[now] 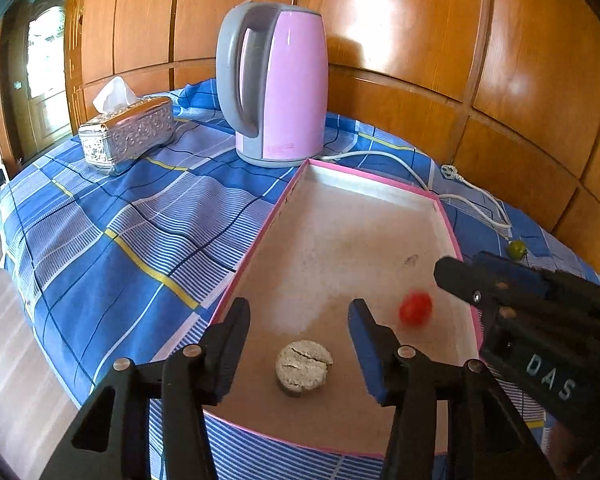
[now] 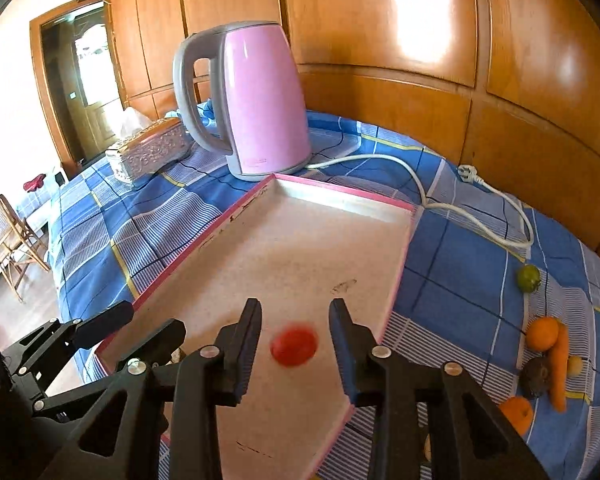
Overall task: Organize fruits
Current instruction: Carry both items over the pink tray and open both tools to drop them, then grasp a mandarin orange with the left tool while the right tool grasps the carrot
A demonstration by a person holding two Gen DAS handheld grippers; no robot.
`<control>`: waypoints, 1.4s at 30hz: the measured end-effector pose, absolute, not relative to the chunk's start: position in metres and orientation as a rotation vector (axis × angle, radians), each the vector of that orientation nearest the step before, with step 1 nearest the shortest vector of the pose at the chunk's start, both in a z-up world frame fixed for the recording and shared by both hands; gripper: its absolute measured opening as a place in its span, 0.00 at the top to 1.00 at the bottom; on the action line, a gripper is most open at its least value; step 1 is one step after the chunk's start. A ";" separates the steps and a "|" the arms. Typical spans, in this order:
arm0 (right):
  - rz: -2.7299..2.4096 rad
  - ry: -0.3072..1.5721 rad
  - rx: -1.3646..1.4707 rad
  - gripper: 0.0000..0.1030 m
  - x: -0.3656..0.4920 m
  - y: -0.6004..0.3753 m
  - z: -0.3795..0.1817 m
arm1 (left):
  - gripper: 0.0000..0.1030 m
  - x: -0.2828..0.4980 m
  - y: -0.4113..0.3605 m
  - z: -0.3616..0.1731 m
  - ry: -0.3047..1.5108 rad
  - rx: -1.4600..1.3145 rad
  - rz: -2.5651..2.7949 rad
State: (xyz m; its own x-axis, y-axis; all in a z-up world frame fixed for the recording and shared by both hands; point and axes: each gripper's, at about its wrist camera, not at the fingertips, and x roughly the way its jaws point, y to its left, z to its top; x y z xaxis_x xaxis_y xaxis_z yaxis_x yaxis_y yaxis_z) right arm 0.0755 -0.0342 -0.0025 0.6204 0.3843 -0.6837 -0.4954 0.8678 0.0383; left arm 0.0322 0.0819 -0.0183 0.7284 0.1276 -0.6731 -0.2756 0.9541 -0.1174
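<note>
A pink-rimmed tray (image 1: 448, 216) lies on the blue checked cloth; it also shows in the right wrist view (image 2: 400, 276). A red tomato (image 2: 294, 346), blurred by motion, is in the tray between the open fingers of my right gripper (image 2: 296, 320), apart from both pads. It also shows in the left wrist view (image 1: 415, 309). My left gripper (image 1: 300, 320) is open over the tray, just above a cracked beige round piece (image 1: 303, 366). A green fruit (image 2: 528, 278), oranges (image 2: 542, 334), a carrot (image 2: 560, 368) and a dark fruit (image 2: 536, 376) lie on the cloth right of the tray.
A pink kettle (image 1: 276, 84) stands behind the tray, its white cord (image 2: 480, 216) and plug trailing right. A silver tissue box (image 1: 126, 134) sits at the back left. A wooden panel wall (image 2: 420, 40) runs behind. The table edge drops off at left.
</note>
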 end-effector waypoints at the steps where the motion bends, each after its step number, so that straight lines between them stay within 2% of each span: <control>1: 0.507 0.746 -0.159 0.64 0.073 -0.035 -0.004 | 0.50 0.032 0.081 -0.019 0.727 -0.209 0.225; 26: 0.192 0.782 0.041 0.63 0.023 -0.169 -0.019 | 0.50 0.017 0.018 -0.004 0.703 -0.121 0.037; 42: -0.018 0.877 0.111 0.63 0.008 -0.248 -0.057 | 0.50 0.018 -0.057 -0.010 0.745 -0.003 -0.218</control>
